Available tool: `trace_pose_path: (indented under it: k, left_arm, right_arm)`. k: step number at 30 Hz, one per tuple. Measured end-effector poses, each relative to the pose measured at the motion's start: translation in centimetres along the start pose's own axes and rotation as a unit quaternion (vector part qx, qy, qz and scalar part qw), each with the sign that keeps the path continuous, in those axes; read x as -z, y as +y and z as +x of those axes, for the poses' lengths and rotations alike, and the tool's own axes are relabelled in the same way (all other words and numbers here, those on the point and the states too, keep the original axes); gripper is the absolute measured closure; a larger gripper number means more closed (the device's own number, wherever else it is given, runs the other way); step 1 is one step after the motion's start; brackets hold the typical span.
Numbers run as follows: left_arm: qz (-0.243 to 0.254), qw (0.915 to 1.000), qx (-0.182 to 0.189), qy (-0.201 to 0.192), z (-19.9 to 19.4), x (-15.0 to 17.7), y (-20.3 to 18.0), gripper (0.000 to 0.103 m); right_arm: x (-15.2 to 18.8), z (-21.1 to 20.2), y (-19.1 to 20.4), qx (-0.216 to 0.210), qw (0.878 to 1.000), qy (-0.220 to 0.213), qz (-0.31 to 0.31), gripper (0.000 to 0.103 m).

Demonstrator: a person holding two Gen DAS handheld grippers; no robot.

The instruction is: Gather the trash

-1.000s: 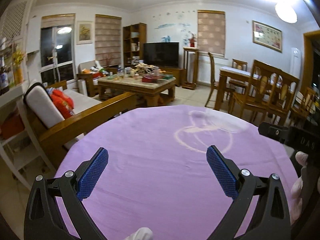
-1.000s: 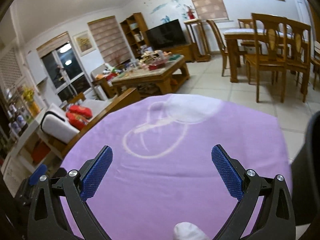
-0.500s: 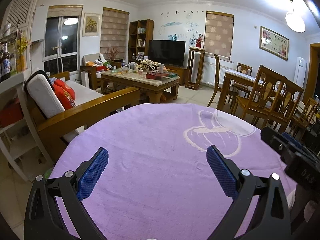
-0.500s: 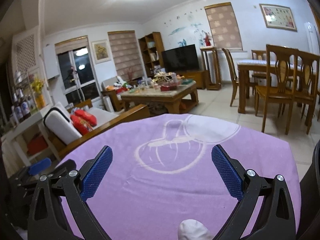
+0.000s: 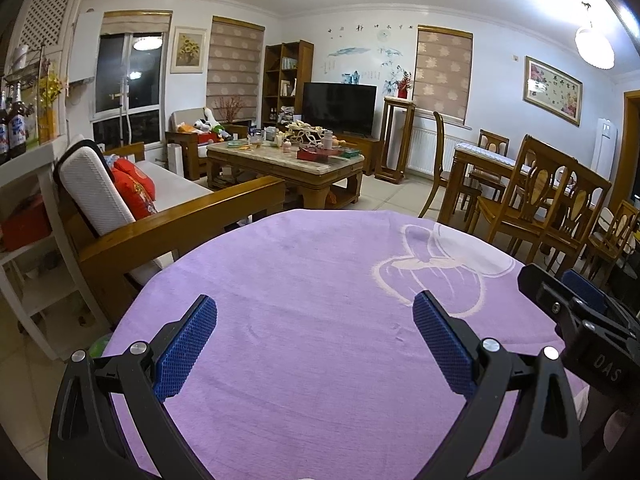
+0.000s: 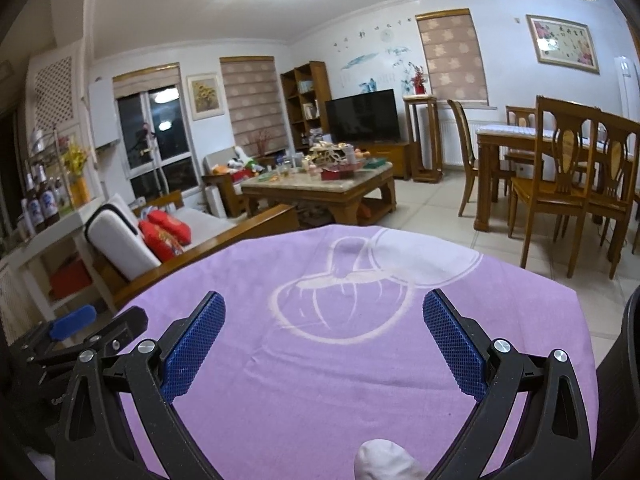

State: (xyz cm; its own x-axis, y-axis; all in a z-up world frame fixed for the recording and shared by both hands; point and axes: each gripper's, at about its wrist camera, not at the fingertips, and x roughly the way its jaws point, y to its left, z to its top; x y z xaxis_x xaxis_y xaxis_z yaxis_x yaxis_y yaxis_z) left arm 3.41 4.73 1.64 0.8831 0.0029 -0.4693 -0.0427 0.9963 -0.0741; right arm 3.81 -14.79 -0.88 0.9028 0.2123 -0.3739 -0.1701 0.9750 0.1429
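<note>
Both grippers hang over a round table covered with a purple cloth [image 5: 320,320] that bears a pale looping outline. The left gripper [image 5: 316,344] has its blue-padded fingers [image 5: 184,348] spread wide with nothing between them; the right gripper [image 6: 324,344] is likewise spread and empty. In the left view the right gripper's black frame shows at the right edge; in the right view the left gripper [image 6: 76,332] shows at the lower left. A white rounded thing [image 6: 380,460], too cropped to identify, pokes up at the bottom edge of the right view. No trash is visible on the cloth in either view.

Beyond the table stands a wooden sofa [image 5: 180,216] with a white cushion and red pillows [image 5: 134,190]. Behind it a coffee table [image 5: 288,164] is crowded with small items, too small to tell apart. A dark TV [image 5: 339,106] sits against the far wall beside a bookshelf [image 5: 286,80]. To the right are a dining table [image 6: 520,140] and wooden chairs [image 6: 568,176]. Bottles [image 6: 38,204] stand on a white shelf at the left. The floor is pale tile.
</note>
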Motion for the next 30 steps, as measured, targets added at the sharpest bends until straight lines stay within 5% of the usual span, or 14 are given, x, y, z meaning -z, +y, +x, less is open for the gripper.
trace_pose_path:
  k: [30]
  left_arm:
    - [-0.006,1.0,-0.003,-0.001,-0.14,-0.03,0.3,0.005]
  right_arm:
    - [0.23,-0.07,-0.05,-0.003,1.0,0.003,-0.006,0.005]
